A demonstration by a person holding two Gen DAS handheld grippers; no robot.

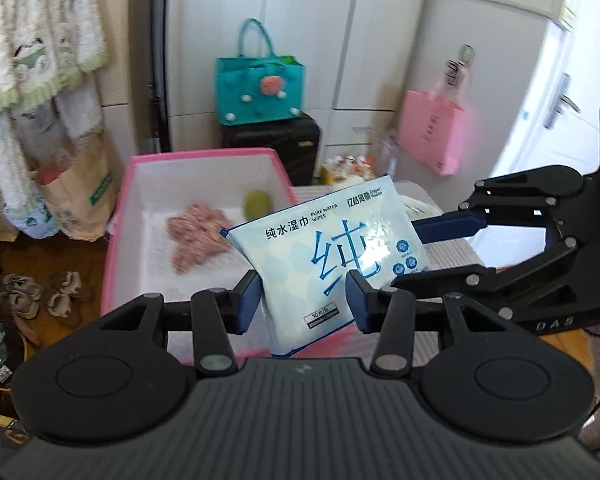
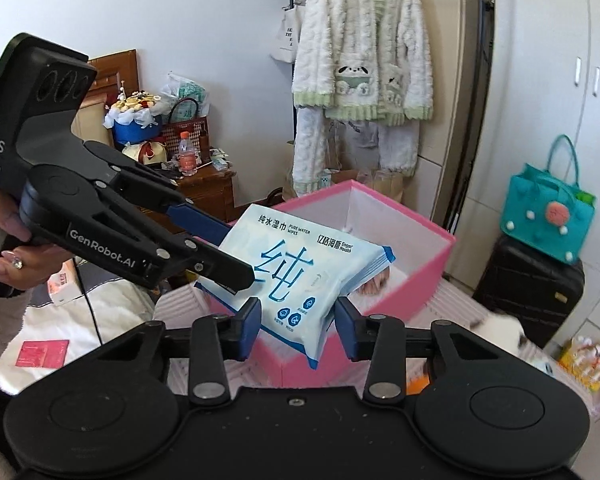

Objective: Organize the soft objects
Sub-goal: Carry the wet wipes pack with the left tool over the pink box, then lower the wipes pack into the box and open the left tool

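A white and blue pack of wet wipes hangs in the air beside the pink storage box. My left gripper is shut on its lower end. My right gripper comes in from the right and is shut on its far side. In the right wrist view the pack sits between the right gripper's fingers, with the left gripper clamped on its left edge. Inside the box lie a pink fuzzy item and a green round item.
A teal handbag stands on a black suitcase behind the box. A pink bag hangs at the right. Fluffy clothes hang on the wall. Slippers lie on the floor at the left.
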